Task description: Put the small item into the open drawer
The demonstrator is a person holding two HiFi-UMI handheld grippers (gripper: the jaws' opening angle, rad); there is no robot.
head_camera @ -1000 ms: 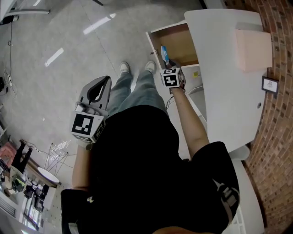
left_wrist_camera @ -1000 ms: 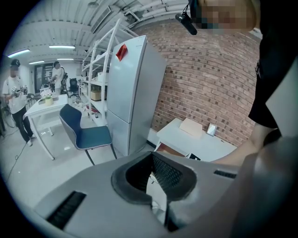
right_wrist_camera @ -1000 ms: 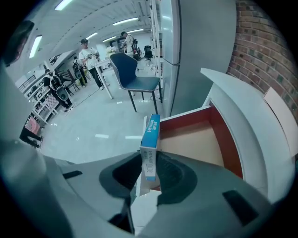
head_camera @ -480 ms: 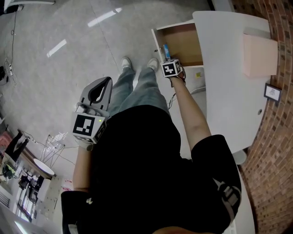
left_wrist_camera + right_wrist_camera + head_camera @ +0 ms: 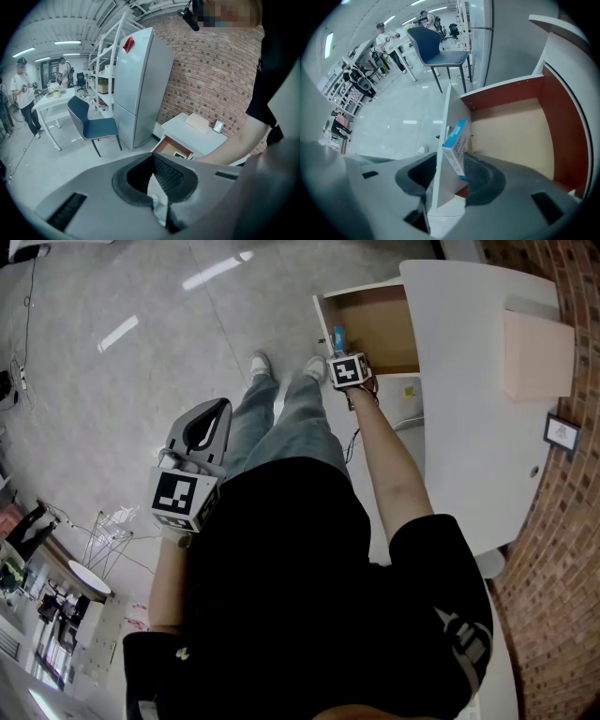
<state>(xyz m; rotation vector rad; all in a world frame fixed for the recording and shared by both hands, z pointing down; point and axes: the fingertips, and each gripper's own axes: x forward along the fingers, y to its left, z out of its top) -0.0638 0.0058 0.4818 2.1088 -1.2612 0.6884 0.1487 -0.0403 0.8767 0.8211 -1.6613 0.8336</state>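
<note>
Though the right gripper [image 5: 452, 165] has just been opening its jaws, the small blue-and-white box [image 5: 456, 139] stands tilted between them. It is just inside the open drawer [image 5: 513, 136], leaning on the white front panel [image 5: 446, 187]. The jaws straddle that panel: the outer pad is clear of it, and whether the inner pad touches the box I cannot tell. The box's lower end is hidden behind the jaw, and its print is too small to read. From above only a blue sliver shows past the marker cube [image 5: 347, 371], and the drawer's rear disappears under the cabinet top [image 5: 469, 381]. The left gripper [image 5: 222, 407] hangs well away, its tips together, with an unclear pale patch between the pads.
</note>
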